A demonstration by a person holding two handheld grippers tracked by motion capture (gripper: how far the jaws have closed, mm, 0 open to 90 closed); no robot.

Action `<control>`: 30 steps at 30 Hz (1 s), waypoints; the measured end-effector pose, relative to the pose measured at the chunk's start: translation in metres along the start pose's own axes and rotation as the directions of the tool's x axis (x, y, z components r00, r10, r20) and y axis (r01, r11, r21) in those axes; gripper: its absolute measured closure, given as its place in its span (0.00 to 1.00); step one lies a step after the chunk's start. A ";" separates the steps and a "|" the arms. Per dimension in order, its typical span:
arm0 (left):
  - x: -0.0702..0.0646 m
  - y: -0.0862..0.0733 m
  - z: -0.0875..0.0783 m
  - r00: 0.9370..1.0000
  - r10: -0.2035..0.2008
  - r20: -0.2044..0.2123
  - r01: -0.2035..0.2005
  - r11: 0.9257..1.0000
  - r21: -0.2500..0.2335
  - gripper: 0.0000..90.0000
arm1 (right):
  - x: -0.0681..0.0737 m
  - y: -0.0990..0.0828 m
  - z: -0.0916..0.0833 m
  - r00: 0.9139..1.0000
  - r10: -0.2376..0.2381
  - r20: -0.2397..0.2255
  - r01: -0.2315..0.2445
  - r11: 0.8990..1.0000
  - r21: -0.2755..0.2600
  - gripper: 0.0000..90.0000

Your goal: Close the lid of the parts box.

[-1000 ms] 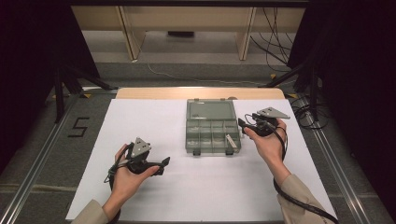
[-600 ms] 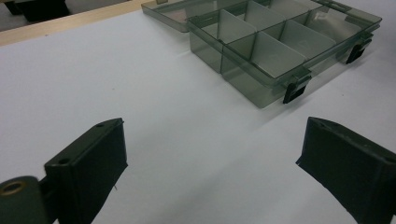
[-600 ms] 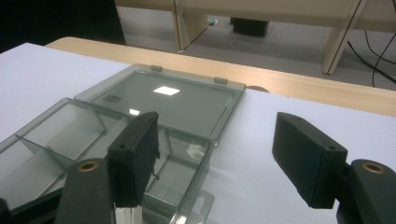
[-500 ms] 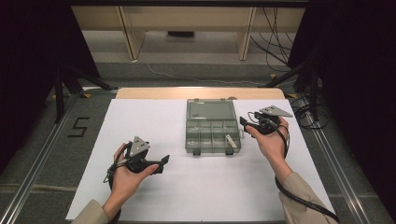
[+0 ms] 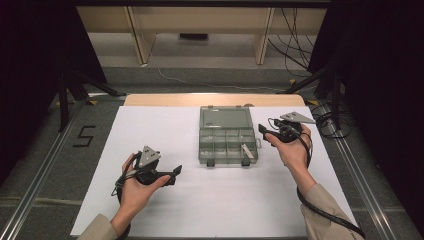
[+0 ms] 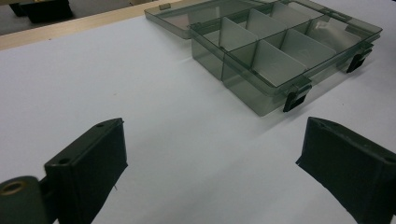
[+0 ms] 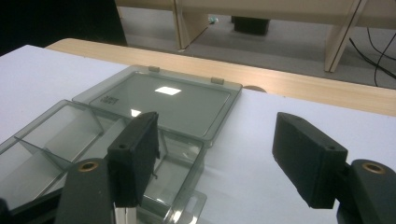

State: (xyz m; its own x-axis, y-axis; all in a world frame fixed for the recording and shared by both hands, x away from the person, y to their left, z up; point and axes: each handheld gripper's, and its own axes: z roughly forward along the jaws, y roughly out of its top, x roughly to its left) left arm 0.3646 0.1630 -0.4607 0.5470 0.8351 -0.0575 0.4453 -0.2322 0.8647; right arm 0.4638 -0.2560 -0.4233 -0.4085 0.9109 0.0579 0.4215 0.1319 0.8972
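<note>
At centre frame, your right gripper (image 5: 263, 134), jaws wide and empty, may nudge the open organizer box (image 5: 227, 142) askew; left gripper (image 5: 176, 173) likewise gapes empty.

Grey floor (image 5: 45, 150), wooden shelf legs (image 5: 137, 37), dark surroundings.

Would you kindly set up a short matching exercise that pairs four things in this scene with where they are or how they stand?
Things:
1. compartment box
2. lid
3. left gripper
4. right gripper

Places or states:
A. lying flat open behind the compartments
B. held at the box's right edge, jaws apart with nothing gripped
C. on the white sheet at mid-table, with clear dividers inside
D. held over bare white sheet, near and to the left of the box, jaws apart

Pairs: 1-C, 2-A, 3-D, 4-B
</note>
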 end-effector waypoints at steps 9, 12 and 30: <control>-0.002 0.002 0.001 1.000 0.005 0.009 -0.005 1.000 -0.010 0.07 | 0.003 0.003 -0.005 1.000 0.003 0.012 -0.004 1.000 0.023 0.36; -0.002 0.003 0.000 1.000 0.007 0.006 -0.007 1.000 -0.015 0.07 | 0.004 0.005 -0.004 1.000 0.000 0.011 0.000 1.000 0.026 0.37; 0.001 0.002 0.001 1.000 -0.003 0.010 0.003 1.000 -0.014 0.08 | -0.005 0.035 0.068 0.999 -0.003 0.035 -0.003 0.987 0.160 0.51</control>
State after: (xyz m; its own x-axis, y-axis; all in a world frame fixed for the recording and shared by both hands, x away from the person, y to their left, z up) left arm 0.3669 0.1626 -0.4595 0.5528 0.8307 -0.0650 0.4367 -0.2224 0.8717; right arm 0.5354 -0.2295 -0.4222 -0.3813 0.9236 0.0398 0.5464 0.1904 0.8156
